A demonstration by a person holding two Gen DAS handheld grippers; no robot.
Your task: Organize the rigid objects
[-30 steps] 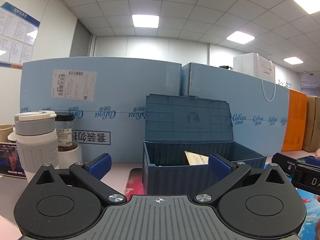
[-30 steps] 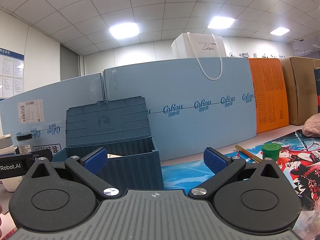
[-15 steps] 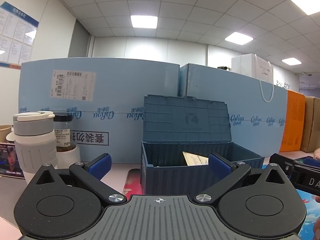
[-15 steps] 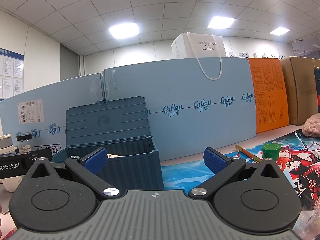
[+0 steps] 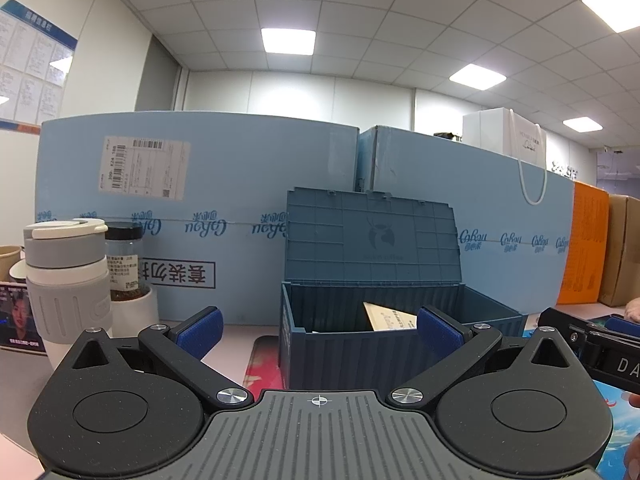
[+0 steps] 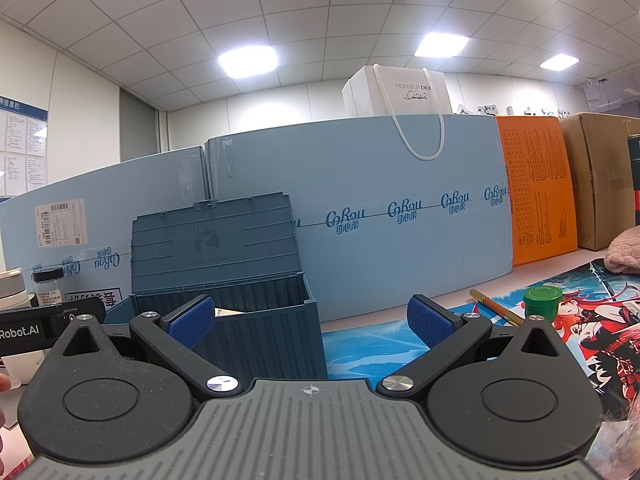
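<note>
A dark blue container-style box (image 5: 360, 344) with its lid raised stands on the desk, a tan card (image 5: 388, 318) leaning inside. It also shows in the right wrist view (image 6: 256, 332). My left gripper (image 5: 318, 326) is open and empty, just in front of the box. My right gripper (image 6: 310, 322) is open and empty, at the box's right front corner. A green-lidded jar (image 6: 540, 307) and a gold pen (image 6: 496, 312) lie on the printed mat to the right.
A white and grey cup (image 5: 66, 276) and a dark-lidded jar (image 5: 124, 260) stand at the left. Large light blue cartons (image 5: 200, 216) wall off the back, with orange (image 6: 536, 188) and brown boxes at the right. A pink fabric item (image 6: 624, 250) lies at far right.
The left wrist view has shifted slightly, so the box sits a little more to the left. The right gripper has not moved. Both grippers stay open.
</note>
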